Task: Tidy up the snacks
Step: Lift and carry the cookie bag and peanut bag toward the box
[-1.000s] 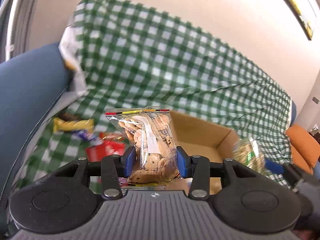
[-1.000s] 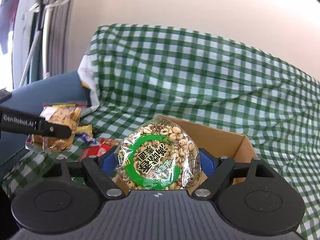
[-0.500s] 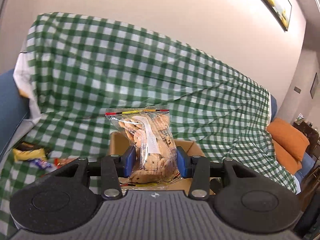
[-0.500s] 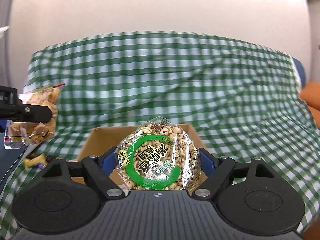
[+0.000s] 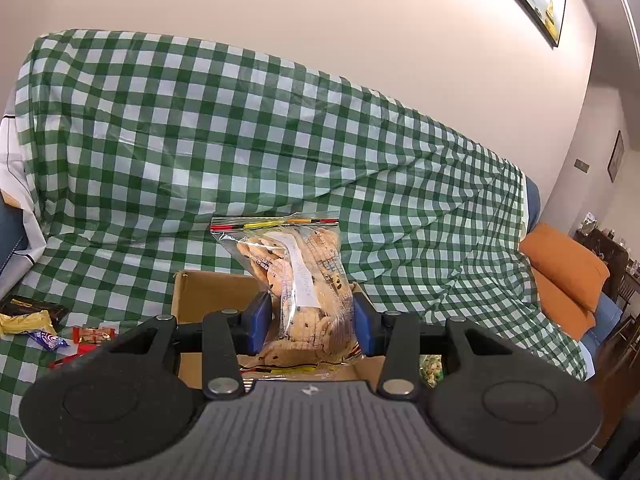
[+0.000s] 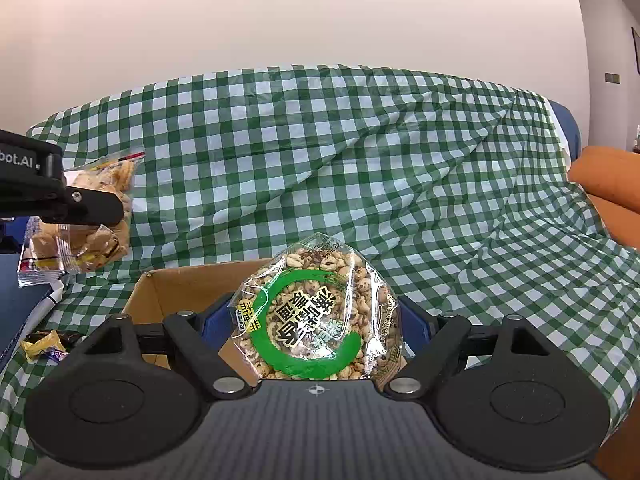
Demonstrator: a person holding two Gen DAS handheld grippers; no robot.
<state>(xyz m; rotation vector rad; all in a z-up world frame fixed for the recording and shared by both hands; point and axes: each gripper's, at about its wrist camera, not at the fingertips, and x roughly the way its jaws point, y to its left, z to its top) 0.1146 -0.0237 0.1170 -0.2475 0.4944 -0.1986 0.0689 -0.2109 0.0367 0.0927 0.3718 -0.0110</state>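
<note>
Holding both packs over the open brown cardboard box [image 6: 188,284], you are at the drop-in step; the box sits on the green-and-white checked cloth [image 5: 248,136] draped over the sofa.

Nearest, right view: your right gripper [image 6: 316,322] is pinching the clear round bag of puffed cereal with a green ring label [image 6: 314,326], jaws set wide on its sides, label upside down to the camera. The bag hangs over the box's near edge. Judgement: carry it further in, past the rim, before you let go, or it may tip out onto the cloth.

Left view: your left gripper [image 5: 308,322] is clamped on the clear zip bag of chocolate-chip cookies [image 5: 300,280], standing upright, zip strip on top. It looks to be above the box's near part. Lower it close to the floor of the box; cookies break if dropped.

Both grippers point slightly downward, roughly level with each other, left one to the left and a little higher in the right view.

Further left, loose wrapped sweets [image 5: 52,328] lie on the cloth, not yet sorted. Beyond, an orange cushion [image 5: 564,268].
</note>
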